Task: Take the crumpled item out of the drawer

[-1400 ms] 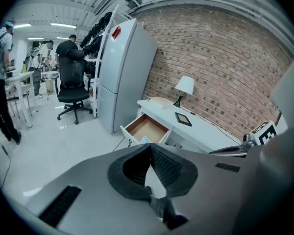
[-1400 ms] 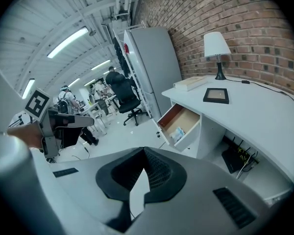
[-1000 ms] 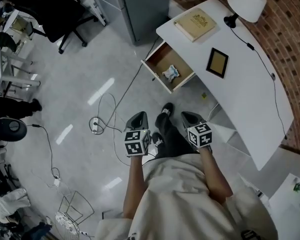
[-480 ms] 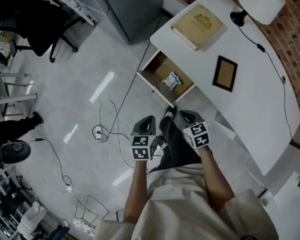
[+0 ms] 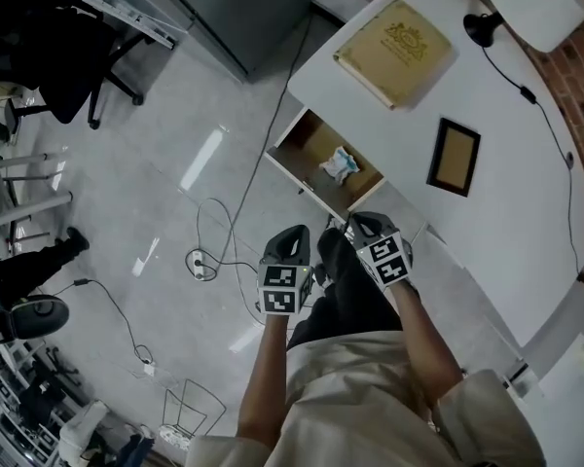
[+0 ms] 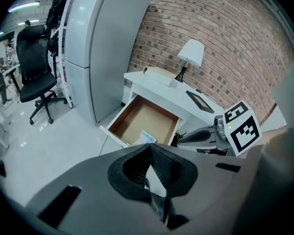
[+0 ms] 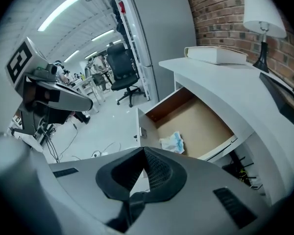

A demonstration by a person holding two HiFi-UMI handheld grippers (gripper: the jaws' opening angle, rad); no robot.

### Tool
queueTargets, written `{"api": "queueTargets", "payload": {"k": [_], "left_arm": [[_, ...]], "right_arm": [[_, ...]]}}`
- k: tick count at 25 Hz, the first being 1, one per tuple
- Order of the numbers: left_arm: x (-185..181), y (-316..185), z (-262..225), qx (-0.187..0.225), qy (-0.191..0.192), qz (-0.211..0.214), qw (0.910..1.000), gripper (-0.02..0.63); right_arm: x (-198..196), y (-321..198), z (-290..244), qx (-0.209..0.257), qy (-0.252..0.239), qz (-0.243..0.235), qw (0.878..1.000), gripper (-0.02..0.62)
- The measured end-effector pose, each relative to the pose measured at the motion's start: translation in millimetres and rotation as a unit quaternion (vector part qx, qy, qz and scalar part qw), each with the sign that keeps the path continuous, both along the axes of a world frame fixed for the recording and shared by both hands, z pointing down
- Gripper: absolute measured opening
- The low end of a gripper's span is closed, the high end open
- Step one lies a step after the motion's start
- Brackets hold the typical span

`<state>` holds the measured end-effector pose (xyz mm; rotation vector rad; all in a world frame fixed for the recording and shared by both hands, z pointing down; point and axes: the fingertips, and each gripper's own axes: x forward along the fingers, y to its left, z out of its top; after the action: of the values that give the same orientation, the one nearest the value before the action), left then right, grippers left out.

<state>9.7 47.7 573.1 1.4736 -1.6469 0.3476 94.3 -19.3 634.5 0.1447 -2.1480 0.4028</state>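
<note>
We see a drawer (image 5: 313,144) with a matt, wood-brown bottom, a smooth white desk (image 5: 506,222), a glossy grey floor (image 5: 156,163) mirroring lights, a rough brick wall (image 6: 210,23), and a crumpled item (image 5: 340,164) of thin, papery stuff.

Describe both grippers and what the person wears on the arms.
The left gripper and right gripper are dark grey, tapering to textured black pads, each topped by a white cube with black square markers. Forearms are bare; the person wears a pale top.

- The person is wearing a cream top (image 5: 355,387) and dark trousers (image 5: 346,290).
- The left gripper (image 5: 294,233) and right gripper (image 5: 362,224), dark grey, are bearing black-and-white marker cubes (image 5: 284,288).
</note>
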Motion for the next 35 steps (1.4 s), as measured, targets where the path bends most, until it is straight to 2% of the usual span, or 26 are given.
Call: {"api": "queueTargets", "payload": {"k": [5, 13, 19, 26, 31, 35], "left_arm": [[-0.2, -24.4, 22.5, 0.008, 0.004, 0.005, 0.9999, 0.015], [7.9, -45.8, 36.7, 0.009, 0.015, 0.038, 0.9991, 0.015], [2.3, -47.4, 53.5, 0.003, 0.034, 0.075, 0.9966, 0.015], [-37.3, -53.9, 73.7, 0.003, 0.039, 0.117, 0.9923, 0.015], [-66.0, -58.1, 82.1, 0.010, 0.031, 0.150, 0.9882, 0.015], [-76.3, -63.1, 87.2, 0.018, 0.031, 0.172, 0.9845, 0.015]], "right_arm": [[-9.4, -14.0, 16.2, 0.010, 0.002, -0.009, 1.000, 0.025], [-13.2, -33.8, 33.9, 0.028, 0.009, 0.015, 0.999, 0.025], [-11.2, -40.3, 46.4, 0.085, 0.057, -0.062, 0.993, 0.025], [-22.0, -59.7, 56.0, 0.098, 0.068, -0.001, 0.993, 0.025], [-38.3, -73.8, 60.9, 0.095, 0.060, 0.091, 0.990, 0.025], [-54.8, -75.2, 65.7, 0.101, 0.058, 0.109, 0.987, 0.025]]}}
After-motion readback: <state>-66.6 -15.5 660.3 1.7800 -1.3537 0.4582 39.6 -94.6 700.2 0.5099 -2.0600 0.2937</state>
